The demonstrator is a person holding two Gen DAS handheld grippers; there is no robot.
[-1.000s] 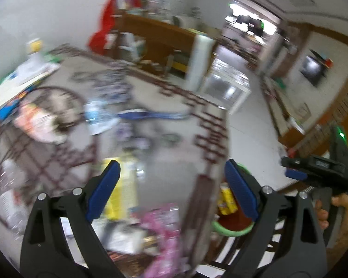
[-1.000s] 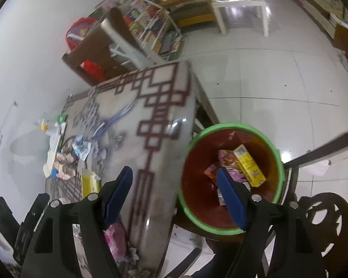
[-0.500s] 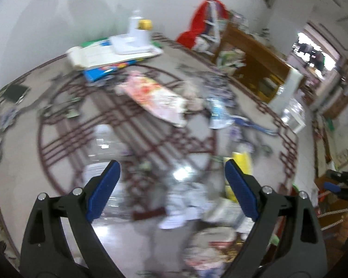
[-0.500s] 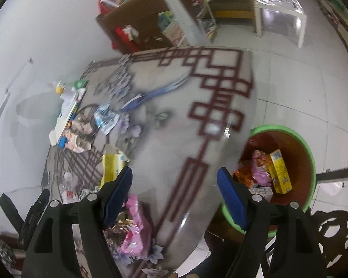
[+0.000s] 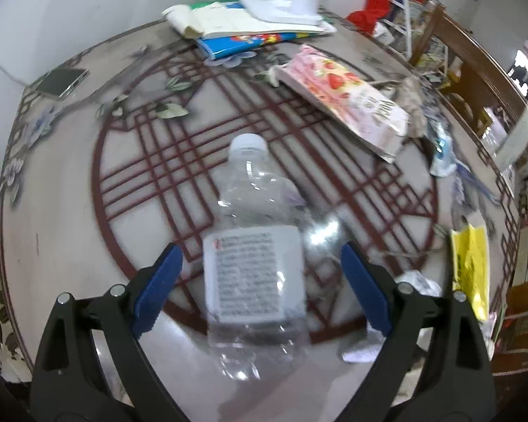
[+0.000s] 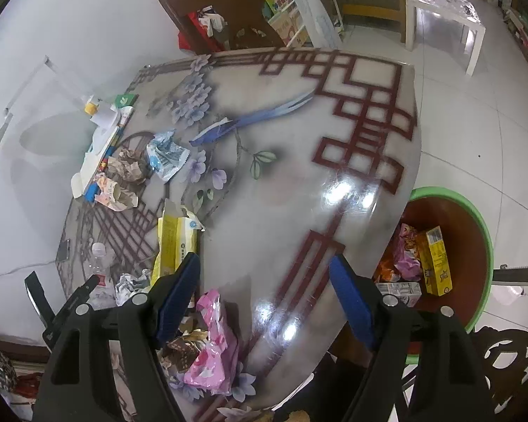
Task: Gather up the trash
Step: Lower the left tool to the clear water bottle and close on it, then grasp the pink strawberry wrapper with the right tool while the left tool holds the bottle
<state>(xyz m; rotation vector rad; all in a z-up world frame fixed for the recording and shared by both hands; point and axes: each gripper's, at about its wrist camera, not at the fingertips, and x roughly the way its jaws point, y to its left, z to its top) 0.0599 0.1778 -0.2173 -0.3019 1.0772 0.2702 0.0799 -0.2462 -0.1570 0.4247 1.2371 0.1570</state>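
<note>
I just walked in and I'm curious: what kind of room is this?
Most likely a lived-in home's dining or living area: a patterned dining table strewn with wrappers, a cluttered wooden bookshelf, and a tiled floor with a green-rimmed trash bin.

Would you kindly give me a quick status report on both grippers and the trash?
Left gripper open, straddling clear plastic bottle lying on table, no contact. Right gripper open, empty. Bin beside table edge. Nothing blocking the bottle.
</note>
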